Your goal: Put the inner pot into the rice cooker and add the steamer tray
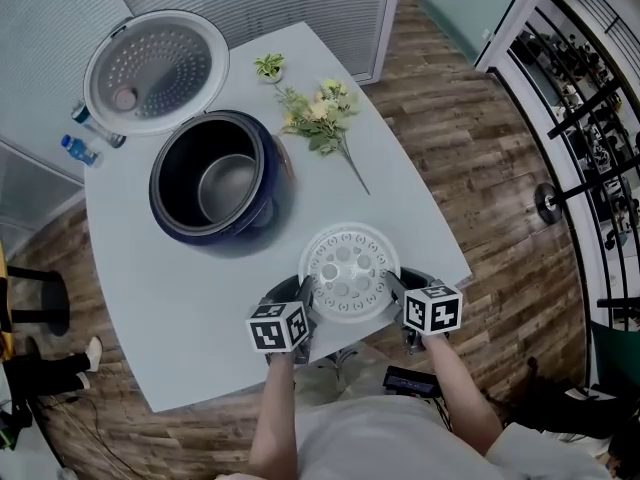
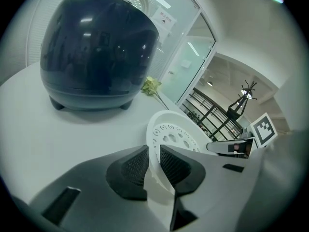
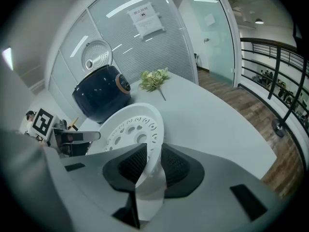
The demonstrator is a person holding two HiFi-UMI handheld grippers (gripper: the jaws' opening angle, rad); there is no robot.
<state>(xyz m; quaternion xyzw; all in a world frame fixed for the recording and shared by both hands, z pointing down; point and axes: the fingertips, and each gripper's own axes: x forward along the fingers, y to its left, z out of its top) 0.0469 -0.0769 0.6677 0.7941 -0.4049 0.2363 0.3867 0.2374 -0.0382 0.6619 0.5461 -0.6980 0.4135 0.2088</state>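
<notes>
Inner pot (image 1: 225,188) inside open rice cooker (image 1: 262,206)

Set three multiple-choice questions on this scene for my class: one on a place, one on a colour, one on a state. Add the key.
1. Where is the metal pot? A on a shelf; B inside the cooker; C in a sink.
2. What colour is the cooker's body? A red; B white; C dark blue.
3. How is the white tray held? A gripped at its rim by the left tongs and the right tongs; B lying in the cooker; C hanging on a hook.
Key: 1 B, the pot shows through the open top; 2 C, its wall is dark blue; 3 A, both pairs of pads press on the rim.
</notes>
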